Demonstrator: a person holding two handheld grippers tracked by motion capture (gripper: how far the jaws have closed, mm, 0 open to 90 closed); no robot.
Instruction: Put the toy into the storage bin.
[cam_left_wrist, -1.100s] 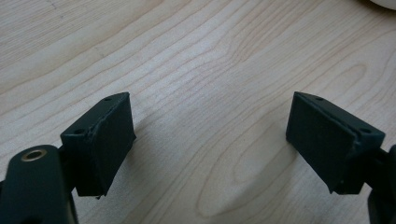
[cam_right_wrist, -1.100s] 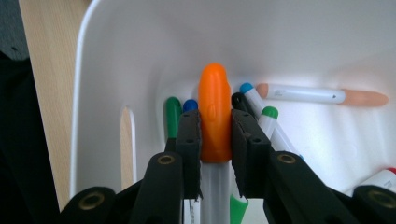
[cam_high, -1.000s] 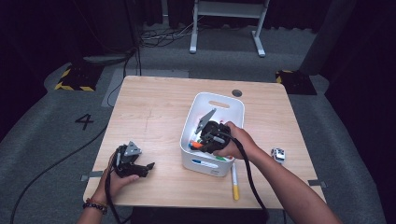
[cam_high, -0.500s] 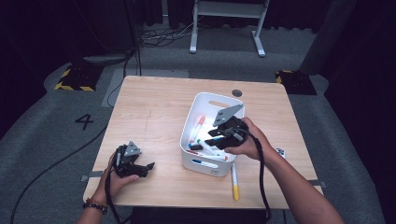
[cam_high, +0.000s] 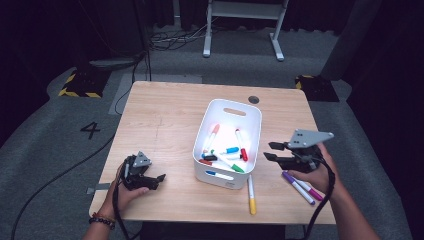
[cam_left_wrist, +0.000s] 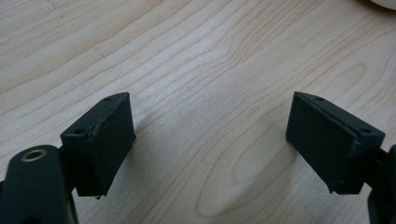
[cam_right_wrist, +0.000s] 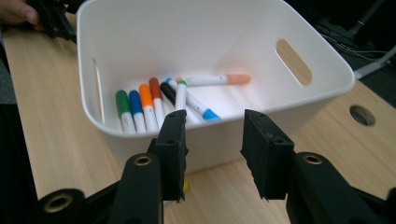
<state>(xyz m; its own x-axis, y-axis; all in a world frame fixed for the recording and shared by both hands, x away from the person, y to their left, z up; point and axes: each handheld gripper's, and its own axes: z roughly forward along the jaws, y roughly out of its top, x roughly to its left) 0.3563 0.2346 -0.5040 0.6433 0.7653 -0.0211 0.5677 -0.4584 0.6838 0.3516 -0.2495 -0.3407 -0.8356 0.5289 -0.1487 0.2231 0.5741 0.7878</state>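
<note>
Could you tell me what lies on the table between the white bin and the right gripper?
In the high view, bare wood separates the white bin from the right gripper; the yellow marker lies nearer the front edge.

Left gripper (cam_high: 159, 177): held in the left hand (cam_high: 120, 192) low over the desk's near-left corner, jaws spread wide with nothing between them. Right gripper (cam_high: 268, 151): held in the right hand (cam_high: 315, 172) above the desk's right edge, level, jaws part open and empty, having just been opening.
</note>
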